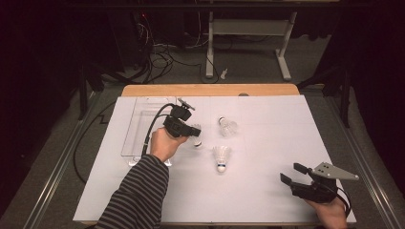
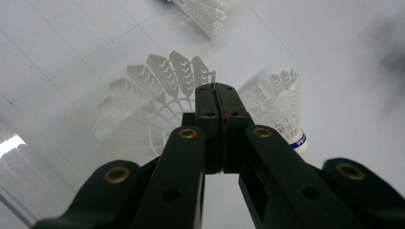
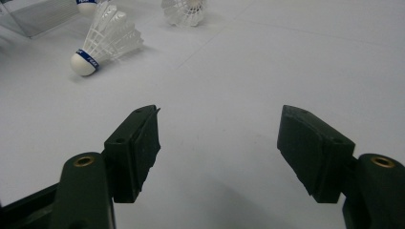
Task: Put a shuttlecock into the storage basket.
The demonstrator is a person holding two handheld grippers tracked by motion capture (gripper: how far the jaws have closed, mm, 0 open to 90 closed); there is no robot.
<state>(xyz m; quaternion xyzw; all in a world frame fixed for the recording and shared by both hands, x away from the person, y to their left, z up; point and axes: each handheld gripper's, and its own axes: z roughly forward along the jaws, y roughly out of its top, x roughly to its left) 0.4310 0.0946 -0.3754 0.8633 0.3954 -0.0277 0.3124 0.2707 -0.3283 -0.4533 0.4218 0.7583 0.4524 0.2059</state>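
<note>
1. Left tool (image 1: 195, 130): jaws pressed together on the feather rim of a shuttlecock (image 2: 143, 105), pinching it; it hangs just right of the clear tray (image 1: 138, 129).
2. Right tool (image 1: 292, 174): jaws spread wide with nothing between them, resting at the near right of the bench (image 1: 267, 143).
3. Loose shuttlecocks on the white sheet: one lying at centre (image 1: 222, 157), cork toward the near edge; one farther off (image 1: 227, 127), right of the left tool; a third just beside the held one, partly hidden.
4. The tray looks bare as far as the high view shows.
5. Judgement: sorting into the tray is at an early stage. First shuttlecock picked up, not yet placed; the others remain to be fetched.
</note>
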